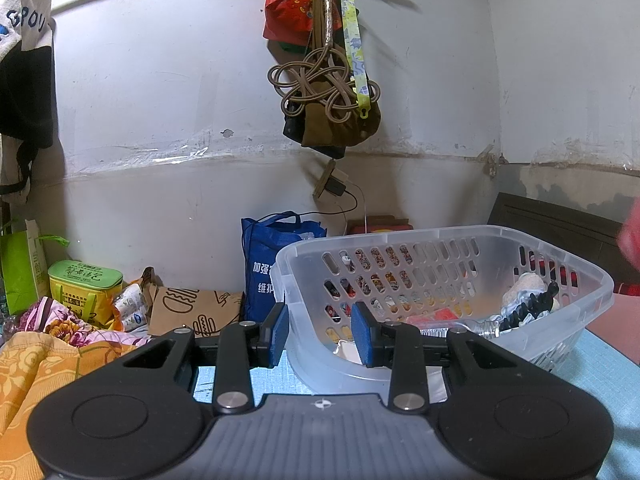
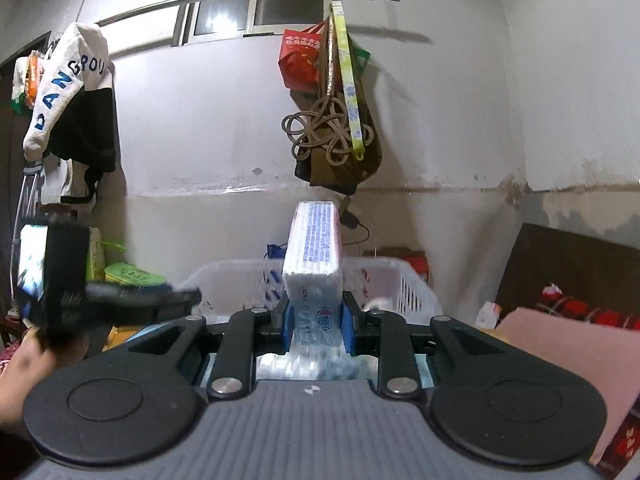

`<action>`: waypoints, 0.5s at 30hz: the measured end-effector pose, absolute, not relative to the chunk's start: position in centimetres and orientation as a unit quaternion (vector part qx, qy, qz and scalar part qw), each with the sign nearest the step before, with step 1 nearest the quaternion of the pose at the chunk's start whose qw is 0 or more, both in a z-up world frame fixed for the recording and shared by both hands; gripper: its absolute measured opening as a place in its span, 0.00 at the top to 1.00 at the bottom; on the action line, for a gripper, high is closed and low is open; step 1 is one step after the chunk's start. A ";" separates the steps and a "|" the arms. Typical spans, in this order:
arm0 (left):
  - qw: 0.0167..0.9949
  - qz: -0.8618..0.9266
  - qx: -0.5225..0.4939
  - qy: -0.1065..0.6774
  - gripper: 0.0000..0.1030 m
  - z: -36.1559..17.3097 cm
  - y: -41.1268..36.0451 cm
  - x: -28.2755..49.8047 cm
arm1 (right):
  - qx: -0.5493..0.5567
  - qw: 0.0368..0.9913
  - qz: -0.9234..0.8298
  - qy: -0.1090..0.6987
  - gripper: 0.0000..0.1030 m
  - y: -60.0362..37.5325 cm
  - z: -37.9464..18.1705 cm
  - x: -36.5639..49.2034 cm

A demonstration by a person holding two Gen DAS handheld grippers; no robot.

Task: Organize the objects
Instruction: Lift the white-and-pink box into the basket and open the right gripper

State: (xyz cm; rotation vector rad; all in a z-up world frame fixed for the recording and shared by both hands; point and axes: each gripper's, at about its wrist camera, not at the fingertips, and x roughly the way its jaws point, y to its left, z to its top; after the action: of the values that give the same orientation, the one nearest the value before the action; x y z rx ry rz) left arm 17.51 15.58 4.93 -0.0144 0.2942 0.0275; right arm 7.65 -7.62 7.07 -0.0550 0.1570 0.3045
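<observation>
Your right gripper [image 2: 315, 322] is clamped on a white tissue pack [image 2: 314, 256], its blue pads pressed to the two narrow sides of the pack's near end. The pack's long axis runs straight forward out of the jaws and tilts upward, so its far end stands above the clear plastic basket [image 2: 412, 284], which sits directly ahead and lower than the pack. That is the relation to watch: the basket's opening is in front of and beneath the pack, so you likely need to carry forward and tip the far end down before letting go, or the pack may catch on the near rim. Your left gripper [image 1: 320, 330] holds nothing; its jaws stand partly apart, straddling the basket's near corner [image 1: 288, 276] from the left side without visibly touching it. In the left wrist view the basket already holds a small bottle [image 1: 486, 326], a black ridged item and some white cloth toward its right end.
</observation>
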 end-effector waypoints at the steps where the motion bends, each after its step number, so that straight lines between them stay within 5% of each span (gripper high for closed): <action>1: 0.989 0.014 -0.007 0.147 0.63 4.9 15.6 17.5 | -0.034 0.985 0.150 0.078 0.74 -7.3 7.5 8.3; 15: 0.989 0.011 -0.010 0.144 0.63 4.9 15.6 17.6 | -0.032 0.967 0.157 0.199 0.74 -4.6 7.4 18.2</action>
State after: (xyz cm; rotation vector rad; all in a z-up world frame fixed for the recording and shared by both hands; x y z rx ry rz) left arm 17.55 15.60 4.90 -0.0210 0.2900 0.0218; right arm 18.23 -4.63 7.36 -0.0640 0.4034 0.3170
